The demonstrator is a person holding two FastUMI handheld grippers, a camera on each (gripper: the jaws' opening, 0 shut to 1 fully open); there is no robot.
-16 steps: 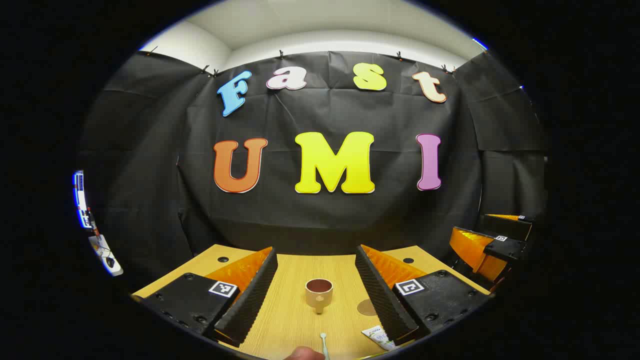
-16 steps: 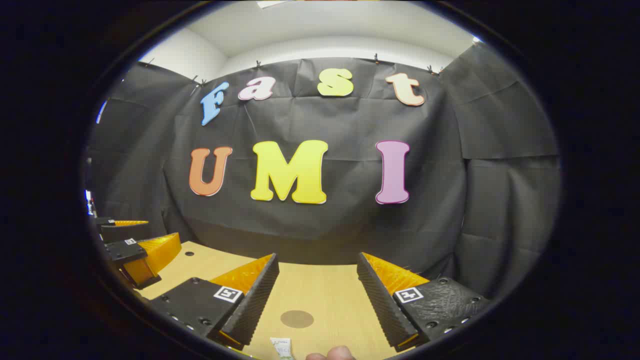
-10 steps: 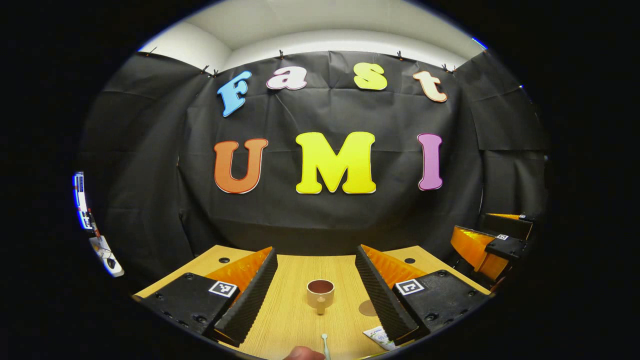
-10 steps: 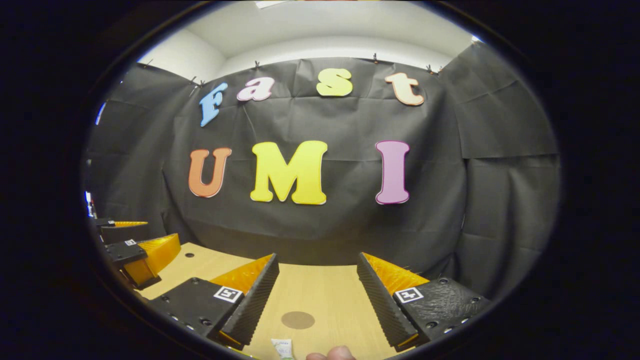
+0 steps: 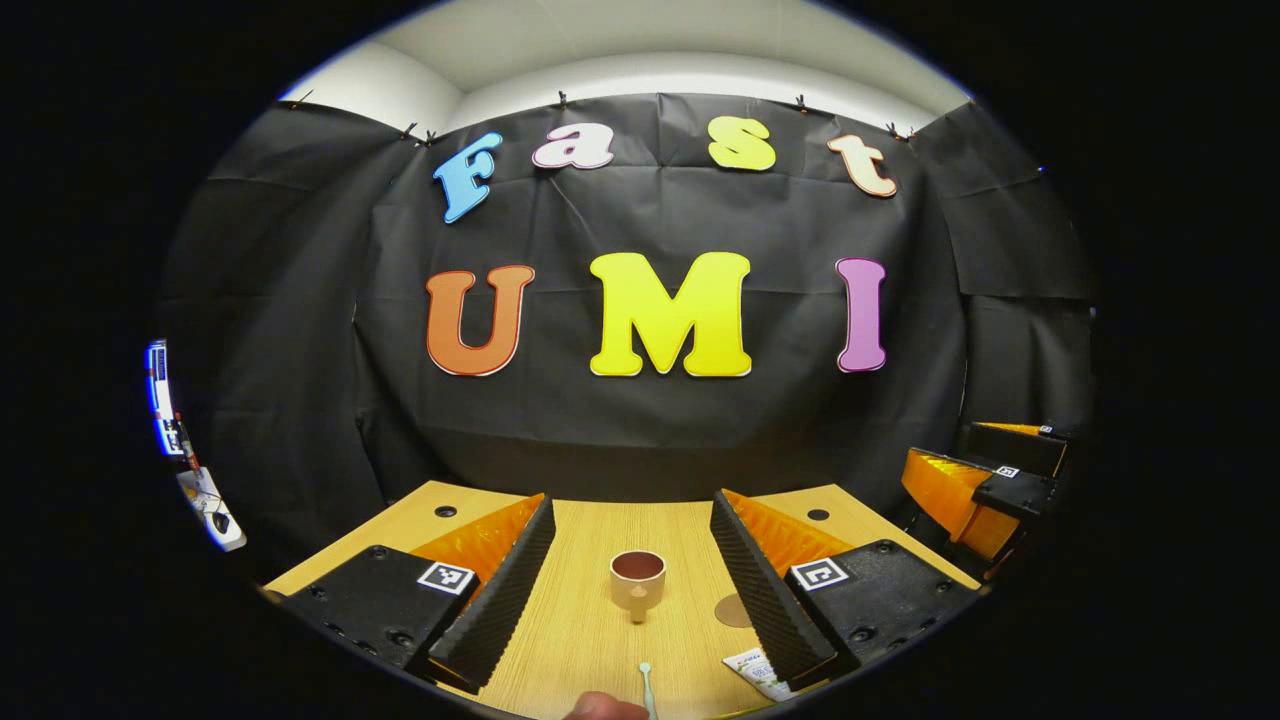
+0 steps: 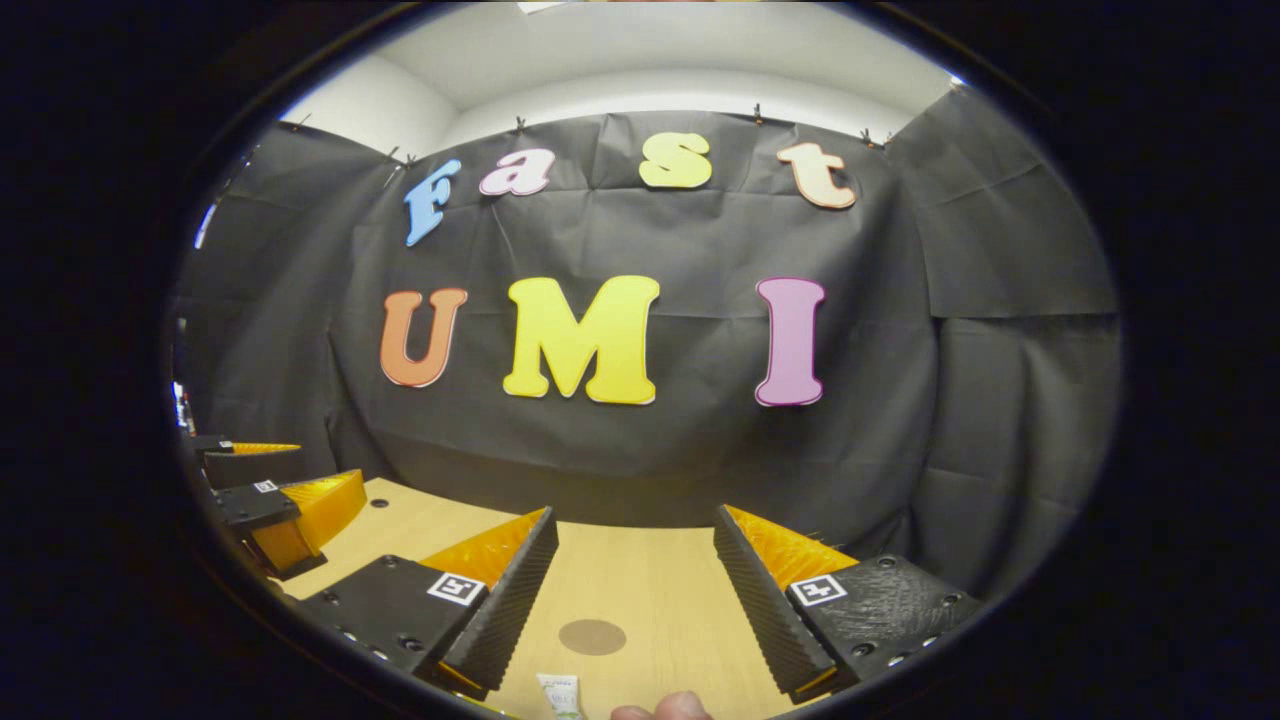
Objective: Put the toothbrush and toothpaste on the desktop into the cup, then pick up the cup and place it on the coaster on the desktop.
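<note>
Both my tools are spread wide and pinch nothing. In the left gripper view my left tool (image 5: 632, 570) frames the cup (image 5: 637, 582), which stands upright on the worktop (image 5: 590, 640) with its mouth open and nothing that I can see inside. The toothbrush (image 5: 646, 685) lies flat on the wood nearer to me than the cup, one end pointing toward it. The toothpaste (image 5: 752, 672) lies to the right, partly behind my right-hand finger, and the coaster (image 5: 732, 610) sits just beyond it, apart from the cup. In the right gripper view my right tool (image 6: 632, 585) frames the coaster (image 6: 592, 636), with the toothpaste (image 6: 560, 695) lying just nearer to me.

What could go wrong, as I judge it:
- The toothbrush is thin and flat on the wood, so my fingers could scrape the worktop or close over it and miss.
- The cup looks small and light; a nudge from a finger or a long brush dropped off-centre could tip it.
- The toothpaste is soft, so a hard pinch may dent it or let it slide out.
- My two tools sit close, so reaching across could make them collide.

Count: one cup, one toothbrush, one toothpaste, one coaster, two tools.
</note>
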